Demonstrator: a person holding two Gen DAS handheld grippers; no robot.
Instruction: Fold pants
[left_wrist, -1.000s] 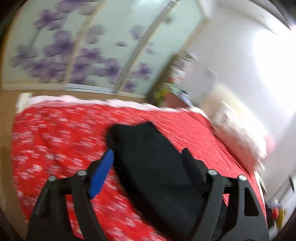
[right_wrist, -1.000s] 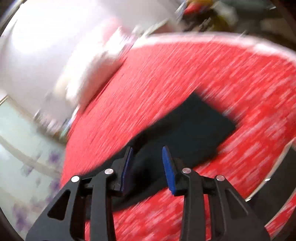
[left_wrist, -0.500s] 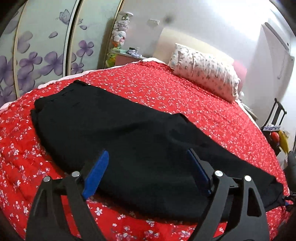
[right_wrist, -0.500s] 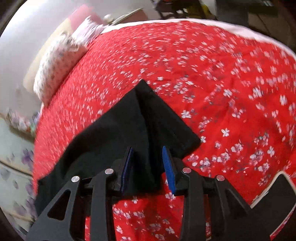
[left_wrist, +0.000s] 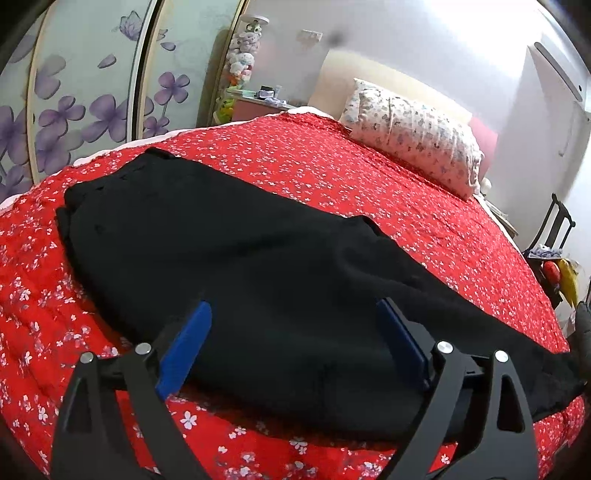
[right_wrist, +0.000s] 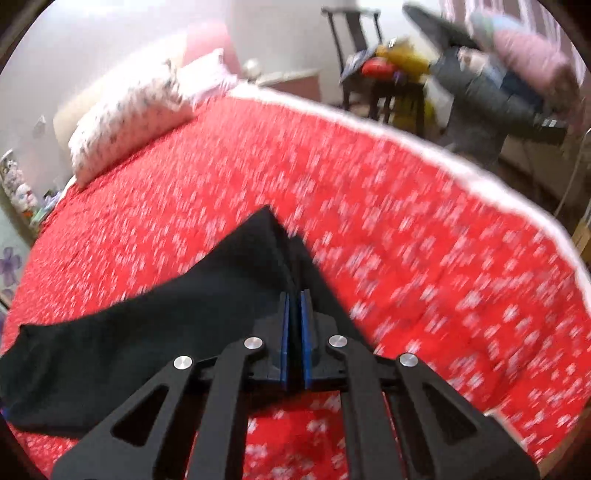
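Black pants (left_wrist: 236, 251) lie folded lengthwise on the red flowered bedspread (left_wrist: 332, 177), waist at the far left, legs running to the right. My left gripper (left_wrist: 295, 314) is open, its blue pads wide apart just above the pants' near edge, holding nothing. In the right wrist view my right gripper (right_wrist: 294, 299) is shut on the leg end of the pants (right_wrist: 207, 302), and the cloth rises in a peak at the jaws. This view is motion-blurred.
A flowered pillow (left_wrist: 413, 133) lies at the bed's head. A wardrobe with purple flowers (left_wrist: 74, 110) stands to the left. A dark chair with clutter (right_wrist: 373, 77) and a person in grey (right_wrist: 480, 103) are beyond the bed's right edge (right_wrist: 480, 177).
My right gripper has closed on the leg end of the pants and lifted it. My left gripper has swung to face the pants and drawn nearer, staying open.
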